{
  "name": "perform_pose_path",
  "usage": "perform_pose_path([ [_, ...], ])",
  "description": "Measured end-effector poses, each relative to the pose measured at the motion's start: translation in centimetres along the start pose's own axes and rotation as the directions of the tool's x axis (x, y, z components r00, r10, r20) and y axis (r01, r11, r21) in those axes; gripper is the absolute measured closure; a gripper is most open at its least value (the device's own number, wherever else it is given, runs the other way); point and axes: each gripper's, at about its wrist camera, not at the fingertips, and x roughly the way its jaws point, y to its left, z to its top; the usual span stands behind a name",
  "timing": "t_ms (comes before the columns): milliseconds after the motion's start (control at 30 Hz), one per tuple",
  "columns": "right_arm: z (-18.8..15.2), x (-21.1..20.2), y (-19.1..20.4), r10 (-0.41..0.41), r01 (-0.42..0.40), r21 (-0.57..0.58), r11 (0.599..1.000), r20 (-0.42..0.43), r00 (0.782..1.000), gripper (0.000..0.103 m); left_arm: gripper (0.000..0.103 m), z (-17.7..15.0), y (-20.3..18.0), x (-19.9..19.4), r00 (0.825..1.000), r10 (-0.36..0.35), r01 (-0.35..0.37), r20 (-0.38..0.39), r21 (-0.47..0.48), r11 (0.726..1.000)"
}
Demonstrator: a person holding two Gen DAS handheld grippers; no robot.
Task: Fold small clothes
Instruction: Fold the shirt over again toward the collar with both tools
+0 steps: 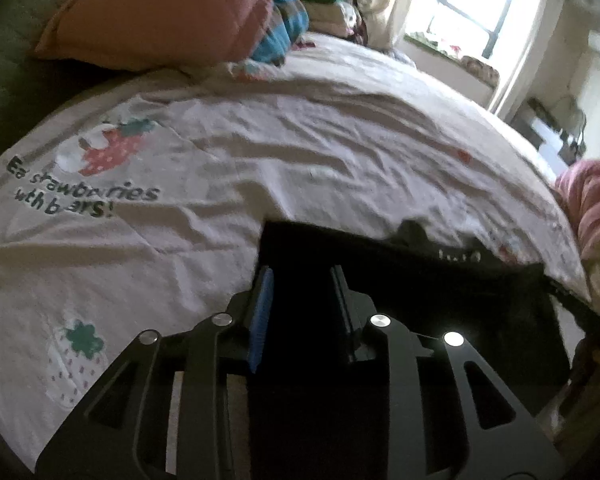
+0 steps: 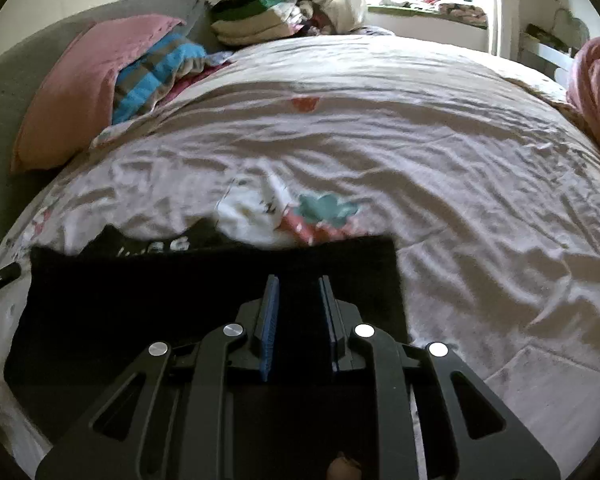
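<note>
Left claw (image 1: 302, 280), jaws apart with dark cloth between them, gripping nothing visibly, hovers at the left corner of the black garment (image 1: 440, 304). The garment lies flat on the strawberry-print bed sheet (image 1: 228, 160), white lettering at its far edge. Right claw (image 2: 298, 284), jaws likewise apart, sits over the garment's right portion. Pink pillow (image 2: 80, 88) and folded clothes pile (image 2: 256, 16) lie at the bed's head.

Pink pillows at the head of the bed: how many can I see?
1. The pink pillow leans on the grey headboard, left of the blue striped blanket. Others may be hidden behind the folded clothes pile.
</note>
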Motion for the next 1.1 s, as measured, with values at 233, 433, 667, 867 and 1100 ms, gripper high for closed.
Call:
perform_pose_path([
  [233, 0.2, -0.2, -1.6, -0.081, 0.081, -0.020, 0.996, 0.017, 0.997, 0.066, 0.043, -0.3, 1.4, 1.7, 0.999, -0.007, 0.006, -0.053, -0.025, 1.000],
  [433, -0.4, 1.8, -2.7, -0.114, 0.112, -0.027, 0.993, -0.051, 0.992, 0.049, 0.035, -0.6, 2.0, 3.8, 0.995, -0.025, 0.021, -0.095, -0.042, 0.999],
  [667, -1.1, 0.7, -3.1, -0.053, 0.052, 0.022, 0.998, 0.000, 0.999, 0.095, 0.099, -0.6, 1.6, 3.3, 0.999, -0.028, 0.028, -0.047, -0.004, 1.000],
  [867, 0.5, -1.8, -3.9, -0.023, 0.015, 0.087, 0.996, 0.086, 0.996, 0.095, 0.099, 1.2, 1.3, 0.4, 0.998, -0.036, 0.036, 0.051, 0.002, 0.999],
  [1100, -0.8, 0.9, -4.1, -0.088, 0.086, 0.083, 0.993, 0.025, 0.996, 0.095, 0.099, -0.3, 2.3, 3.4, 1.000, 0.002, -0.002, -0.023, -0.010, 1.000],
])
